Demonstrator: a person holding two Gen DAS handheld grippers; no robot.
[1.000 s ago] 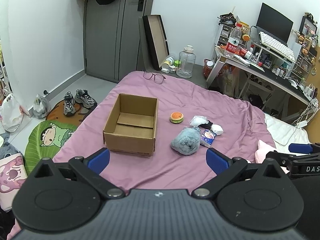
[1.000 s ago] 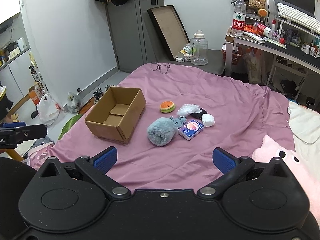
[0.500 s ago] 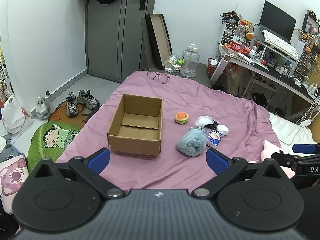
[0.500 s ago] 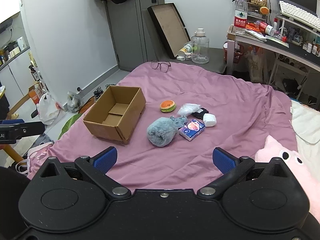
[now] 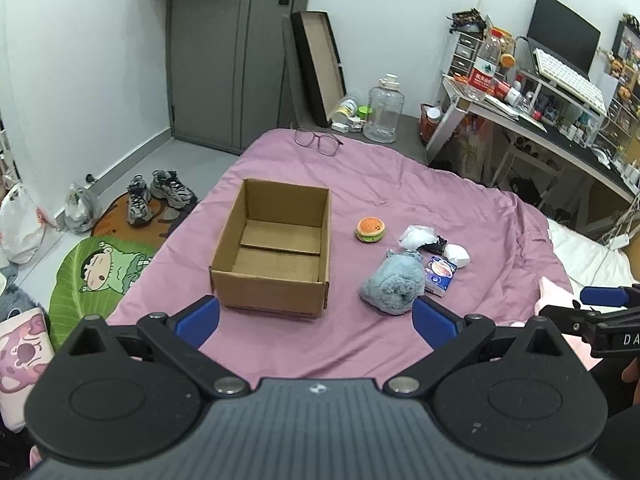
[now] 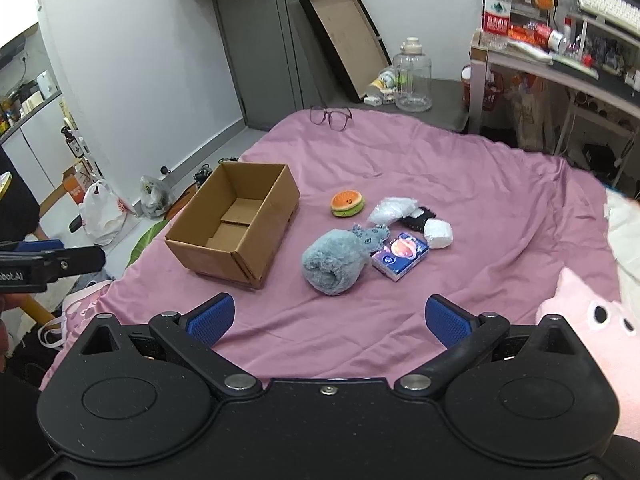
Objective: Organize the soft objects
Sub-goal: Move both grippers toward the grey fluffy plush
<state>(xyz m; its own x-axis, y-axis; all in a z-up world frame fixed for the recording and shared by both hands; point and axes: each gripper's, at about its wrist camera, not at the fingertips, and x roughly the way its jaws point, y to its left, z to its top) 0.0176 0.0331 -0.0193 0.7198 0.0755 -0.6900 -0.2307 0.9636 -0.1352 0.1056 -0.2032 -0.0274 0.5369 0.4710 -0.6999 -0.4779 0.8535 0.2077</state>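
Left wrist view: left gripper (image 5: 316, 316) spread wide, holding nothing, raised above near edge of purple bedspread (image 5: 400, 184). Right gripper (image 6: 328, 318) likewise wide apart, nothing between fingers. Cardboard box (image 5: 276, 248) open-topped, nothing visible inside, on left part of bedspread. Soft items clustered right of box, apart from it: grey-blue plush (image 5: 394, 282), burger toy (image 5: 370, 230), tissue pack (image 5: 440, 274) just beside plush, white bundle (image 5: 458, 256), clear bag (image 5: 418, 236). Glasses (image 5: 318, 142) at far edge. Pink plush (image 6: 588, 332) at right edge of right wrist view.
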